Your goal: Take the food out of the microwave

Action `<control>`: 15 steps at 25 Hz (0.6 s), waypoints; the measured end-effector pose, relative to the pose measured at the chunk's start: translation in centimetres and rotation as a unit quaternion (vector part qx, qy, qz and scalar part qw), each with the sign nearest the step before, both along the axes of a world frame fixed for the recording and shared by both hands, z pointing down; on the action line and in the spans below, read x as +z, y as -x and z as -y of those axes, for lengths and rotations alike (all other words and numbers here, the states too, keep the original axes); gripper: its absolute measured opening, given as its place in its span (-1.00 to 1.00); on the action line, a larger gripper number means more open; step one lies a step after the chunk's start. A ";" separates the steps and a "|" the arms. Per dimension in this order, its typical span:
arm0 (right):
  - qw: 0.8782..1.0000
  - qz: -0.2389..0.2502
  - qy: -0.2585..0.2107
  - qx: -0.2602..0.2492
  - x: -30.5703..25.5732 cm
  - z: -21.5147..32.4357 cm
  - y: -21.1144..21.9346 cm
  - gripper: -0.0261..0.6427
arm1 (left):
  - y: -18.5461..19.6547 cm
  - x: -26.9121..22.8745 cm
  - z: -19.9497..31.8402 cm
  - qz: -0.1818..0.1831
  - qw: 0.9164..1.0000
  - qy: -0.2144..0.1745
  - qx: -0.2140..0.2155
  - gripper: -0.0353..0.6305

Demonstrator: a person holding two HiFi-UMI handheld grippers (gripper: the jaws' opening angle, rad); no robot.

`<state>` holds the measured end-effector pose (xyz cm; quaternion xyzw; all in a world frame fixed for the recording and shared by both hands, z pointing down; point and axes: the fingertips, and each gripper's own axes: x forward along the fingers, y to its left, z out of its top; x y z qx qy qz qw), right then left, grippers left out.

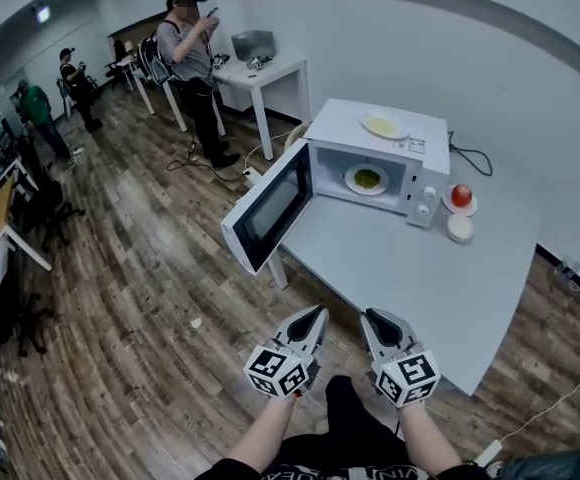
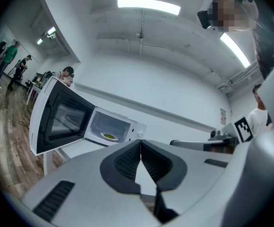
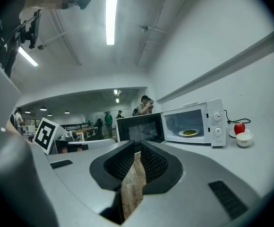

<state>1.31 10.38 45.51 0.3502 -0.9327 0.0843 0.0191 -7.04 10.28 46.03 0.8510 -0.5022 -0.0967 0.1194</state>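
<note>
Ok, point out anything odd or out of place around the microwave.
Nothing is spilled or damaged. One oddity: a plate sits on top of the microwave rather than on the table. The door stands open out past the table's edge.

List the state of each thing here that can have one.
Microwave: door wide open.
Plate of food: inside it, untouched.
Left gripper: shut, empty.
Right gripper: shut, empty.
Apple: sitting on its saucer.
</note>
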 end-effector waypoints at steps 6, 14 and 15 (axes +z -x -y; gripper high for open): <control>1.000 0.012 0.001 -0.002 0.0 4.1 1.4 -0.75 | 1.2 -0.2 3.9 0.008 1.000 0.000 -0.002 -0.86; 1.000 0.010 0.012 0.000 0.5 10.3 2.4 -0.75 | 2.3 -0.4 10.8 0.013 1.000 0.001 0.004 -0.86; 1.000 0.010 0.014 0.002 0.6 11.1 2.5 -0.75 | 2.3 -0.3 11.5 0.014 1.000 0.002 0.006 -0.86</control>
